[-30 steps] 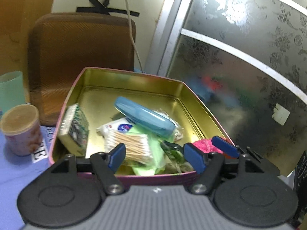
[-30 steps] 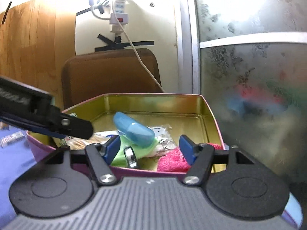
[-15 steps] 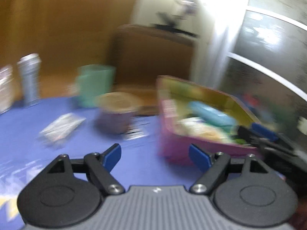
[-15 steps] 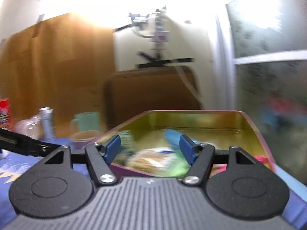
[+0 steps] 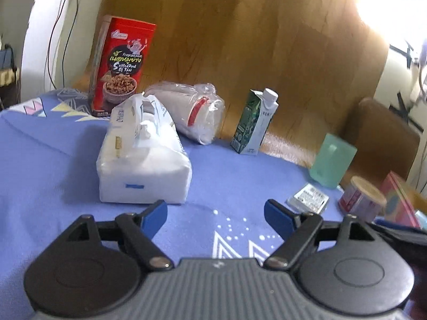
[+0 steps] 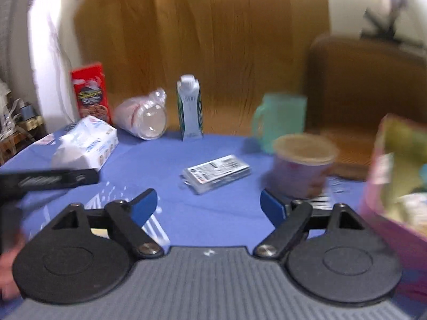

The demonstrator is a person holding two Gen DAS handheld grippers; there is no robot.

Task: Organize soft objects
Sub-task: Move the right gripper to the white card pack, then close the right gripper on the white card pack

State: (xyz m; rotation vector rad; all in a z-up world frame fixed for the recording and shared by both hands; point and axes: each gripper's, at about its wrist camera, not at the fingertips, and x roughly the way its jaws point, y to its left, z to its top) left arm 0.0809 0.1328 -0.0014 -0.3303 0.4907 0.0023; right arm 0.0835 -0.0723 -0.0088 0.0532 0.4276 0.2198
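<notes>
The left tool [image 5: 215,214] hangs over the blue-clothed tabletop [image 5: 229,181] with its blue-tipped fingers [image 5: 154,217] spread wide and nothing between them; the right tool [image 6: 209,204] is likewise wide open and empty, though its view is blurred. The white tissue pack [image 5: 142,157], the soft thing nearest at hand, lies on the cloth just beyond the left tool's left finger; it serves here as the landmark. Behind the tissue pack stands a red snack box [image 5: 121,66] against the wooden panel [image 5: 240,40]; just to the pack's right rear lies a clear bag of stacked cups [image 5: 192,114] on its side; further right of that a green and white drink carton [image 5: 254,122] stands upright. Well to the right of the tissue pack sit a pale green mug [image 5: 333,164], a small flat packet [image 5: 308,198] lying on the cloth, and a lidded paper cup [image 5: 363,198]; beyond the cup, at the far right, is the pink tin [image 6: 392,176] with blurred things inside; from the right wrist the left tool's black body [image 6: 48,180] shows just in front of the tissue pack [image 6: 85,142].
</notes>
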